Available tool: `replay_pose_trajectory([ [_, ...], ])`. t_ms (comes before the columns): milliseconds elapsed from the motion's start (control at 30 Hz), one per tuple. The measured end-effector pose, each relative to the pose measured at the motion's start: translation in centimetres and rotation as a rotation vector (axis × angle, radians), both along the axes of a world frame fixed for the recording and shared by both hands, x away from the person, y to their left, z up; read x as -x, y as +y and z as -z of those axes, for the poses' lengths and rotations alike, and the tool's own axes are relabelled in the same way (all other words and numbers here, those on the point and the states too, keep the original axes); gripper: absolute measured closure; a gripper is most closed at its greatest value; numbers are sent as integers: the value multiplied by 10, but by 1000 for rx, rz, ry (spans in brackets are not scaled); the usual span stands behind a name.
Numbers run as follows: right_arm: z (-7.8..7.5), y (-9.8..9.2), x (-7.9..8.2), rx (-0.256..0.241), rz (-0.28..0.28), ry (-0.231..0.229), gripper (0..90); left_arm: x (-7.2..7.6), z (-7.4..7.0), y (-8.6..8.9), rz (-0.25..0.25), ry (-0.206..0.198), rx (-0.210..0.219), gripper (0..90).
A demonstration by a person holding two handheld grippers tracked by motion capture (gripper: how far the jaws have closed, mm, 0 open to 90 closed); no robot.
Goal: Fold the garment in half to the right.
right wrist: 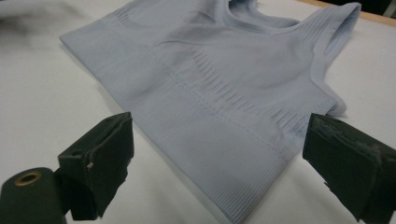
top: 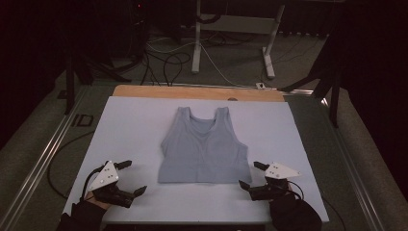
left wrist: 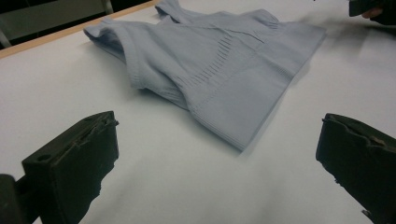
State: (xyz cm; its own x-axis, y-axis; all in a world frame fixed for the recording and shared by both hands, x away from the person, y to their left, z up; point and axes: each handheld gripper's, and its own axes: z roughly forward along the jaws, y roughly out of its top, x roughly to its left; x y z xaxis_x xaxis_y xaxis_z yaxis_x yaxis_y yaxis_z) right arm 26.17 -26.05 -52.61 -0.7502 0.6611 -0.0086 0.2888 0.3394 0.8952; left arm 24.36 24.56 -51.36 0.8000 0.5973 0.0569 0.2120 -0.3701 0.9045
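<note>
I am holding my left claw (top: 130,177) and right claw (top: 249,174) spread, flanking the top (top: 204,147) lying flat mid-desk (top: 130,125), probably about to pinch its 6 o'clock hem corners.

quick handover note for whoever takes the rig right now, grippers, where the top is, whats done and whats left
Left gripper: open, holding nothing, off the top's lower left corner.
Right gripper: open, holding nothing, jaws by the lower right hem corner.
Grey tank top: flat on the white sheet, straps toward the far edge, hem nearest you.
Done: top spread out flat.
Left: nothing gripped yet; likely take both hem corners.
</note>
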Motion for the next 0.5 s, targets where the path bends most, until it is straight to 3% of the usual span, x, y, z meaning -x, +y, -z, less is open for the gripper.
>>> replay_pose_trajectory([
  [500,1,7,0,30,-32,5,88,-2,-1,-1,14,17,10,1],
])
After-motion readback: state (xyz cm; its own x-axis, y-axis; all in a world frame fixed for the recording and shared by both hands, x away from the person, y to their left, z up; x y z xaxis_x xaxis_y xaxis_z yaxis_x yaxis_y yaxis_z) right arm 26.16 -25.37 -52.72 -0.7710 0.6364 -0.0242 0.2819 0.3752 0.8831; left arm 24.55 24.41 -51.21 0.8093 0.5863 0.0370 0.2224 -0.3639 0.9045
